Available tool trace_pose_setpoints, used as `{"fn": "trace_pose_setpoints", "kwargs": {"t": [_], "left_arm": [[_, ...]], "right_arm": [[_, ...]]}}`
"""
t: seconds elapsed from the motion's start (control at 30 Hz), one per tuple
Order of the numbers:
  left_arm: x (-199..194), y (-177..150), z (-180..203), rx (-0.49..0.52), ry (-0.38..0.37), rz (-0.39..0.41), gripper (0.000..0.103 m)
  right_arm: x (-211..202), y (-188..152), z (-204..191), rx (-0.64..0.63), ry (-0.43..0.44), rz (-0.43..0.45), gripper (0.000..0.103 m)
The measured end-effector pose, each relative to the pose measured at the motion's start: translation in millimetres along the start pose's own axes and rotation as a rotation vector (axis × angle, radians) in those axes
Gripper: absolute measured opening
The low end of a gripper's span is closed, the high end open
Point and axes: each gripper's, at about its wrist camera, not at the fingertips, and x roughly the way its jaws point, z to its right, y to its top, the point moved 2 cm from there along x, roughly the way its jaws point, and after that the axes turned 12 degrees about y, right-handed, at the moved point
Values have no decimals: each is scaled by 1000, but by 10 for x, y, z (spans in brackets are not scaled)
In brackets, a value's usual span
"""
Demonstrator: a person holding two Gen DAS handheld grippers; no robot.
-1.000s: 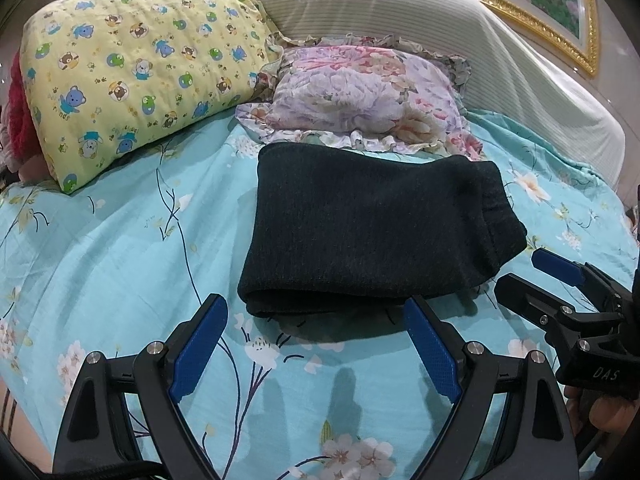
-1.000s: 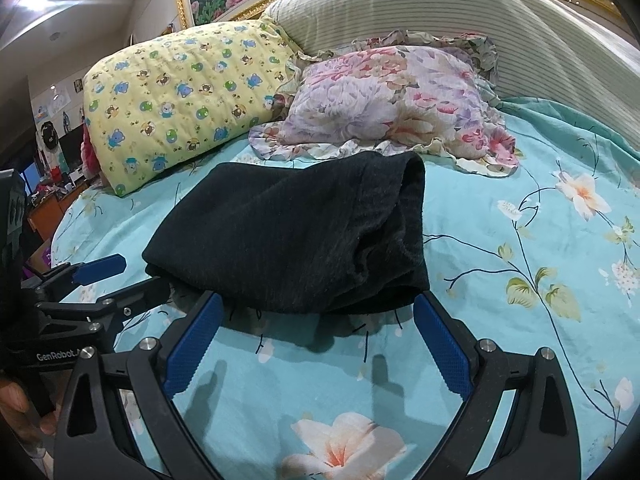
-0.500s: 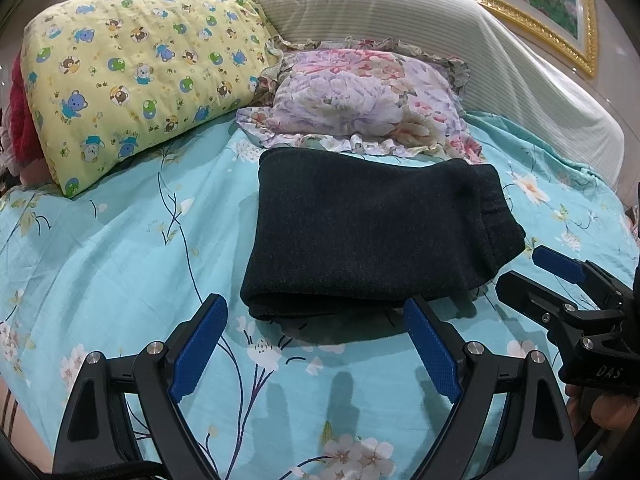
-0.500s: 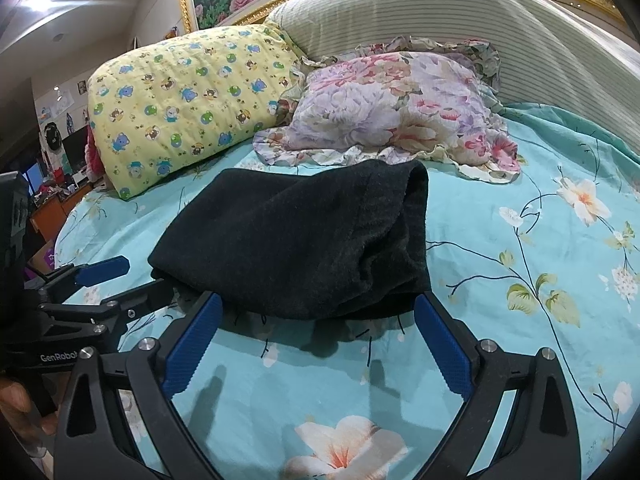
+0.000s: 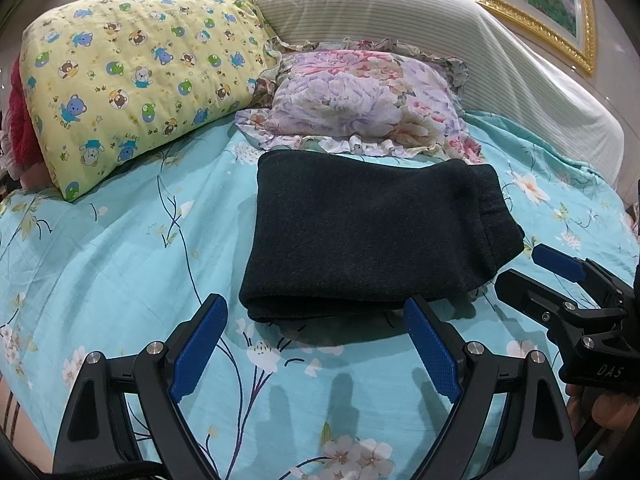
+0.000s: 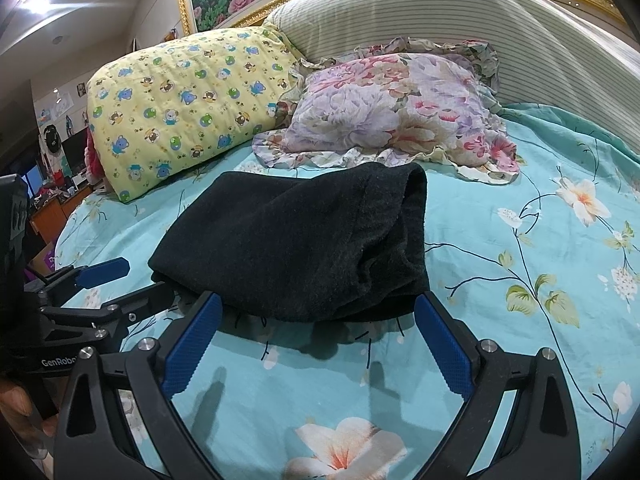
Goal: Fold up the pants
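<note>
The dark pants (image 5: pixel 368 232) lie folded into a compact rectangle on the turquoise floral bedsheet (image 5: pixel 100 248); they also show in the right wrist view (image 6: pixel 304 240). My left gripper (image 5: pixel 316 340) is open and empty, just short of the fold's near edge. My right gripper (image 6: pixel 320 340) is open and empty, just short of the pants' near edge on the waistband side. The right gripper also shows at the right of the left wrist view (image 5: pixel 532 268), and the left gripper at the left of the right wrist view (image 6: pixel 120 280).
A yellow bear-print pillow (image 5: pixel 132 80) and a floral ruffled pillow (image 5: pixel 360 96) lie just behind the pants. A striped bolster (image 5: pixel 400 20) runs along the gold-framed headboard (image 5: pixel 584 40). A cluttered room lies beyond the bed's left edge (image 6: pixel 48 200).
Both grippers have pulled back slightly from the folded pants and risen a little. The pants have not moved.
</note>
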Motion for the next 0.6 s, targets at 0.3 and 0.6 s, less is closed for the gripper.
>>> {"fn": "trace_pose_setpoints", "kwargs": {"t": [0.3,0.6], "left_arm": [[-16,48,6,5,5,17,90],[-20,117,86,28,1,18,90]], "right_arm": [[-20,70,-11,2,3,11,97],[-45,117,39,10,2,22,97]]}}
